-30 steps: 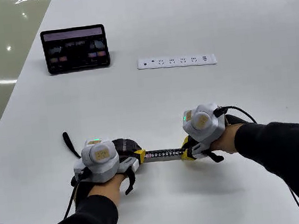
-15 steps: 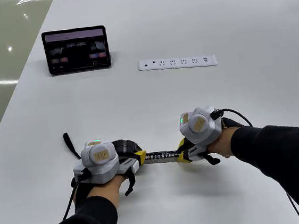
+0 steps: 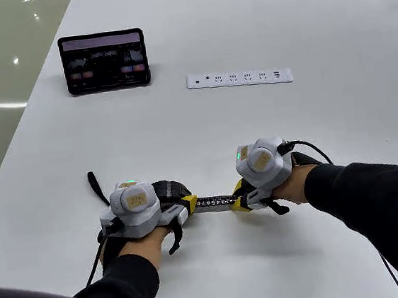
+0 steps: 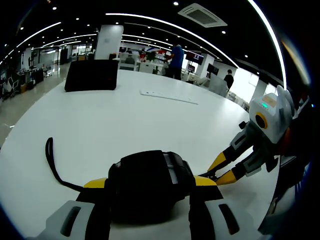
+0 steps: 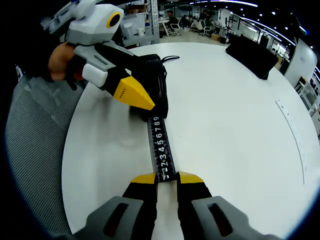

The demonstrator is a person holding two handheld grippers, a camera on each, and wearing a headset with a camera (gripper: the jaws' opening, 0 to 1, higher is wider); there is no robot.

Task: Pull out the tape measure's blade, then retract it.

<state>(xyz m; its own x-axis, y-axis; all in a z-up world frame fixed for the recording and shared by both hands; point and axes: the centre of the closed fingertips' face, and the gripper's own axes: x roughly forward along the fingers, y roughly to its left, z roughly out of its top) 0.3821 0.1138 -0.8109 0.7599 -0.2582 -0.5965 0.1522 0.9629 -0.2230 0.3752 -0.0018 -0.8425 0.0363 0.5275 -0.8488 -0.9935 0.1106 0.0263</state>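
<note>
The black tape measure case (image 3: 169,192) rests on the white table with my left gripper (image 3: 183,211) shut around it. In the left gripper view the case (image 4: 150,175) sits between the yellow-tipped jaws of that gripper (image 4: 151,183). A short length of numbered blade (image 3: 215,204) runs right from the case to my right gripper (image 3: 239,204). In the right gripper view the blade (image 5: 159,142) shows numbers up to about 9, and its end is pinched by the right gripper (image 5: 165,178). The case's black wrist strap (image 3: 98,188) trails left.
A dark tablet (image 3: 104,61) stands at the far left of the table (image 3: 311,130), and a white power strip (image 3: 239,78) lies behind the grippers. The table's left edge drops to a shiny floor. A cable (image 3: 313,148) runs from the right gripper along the sleeve.
My right gripper has moved left toward the case with the blade's end in it, so less blade shows. The left gripper and the case have stayed put.
</note>
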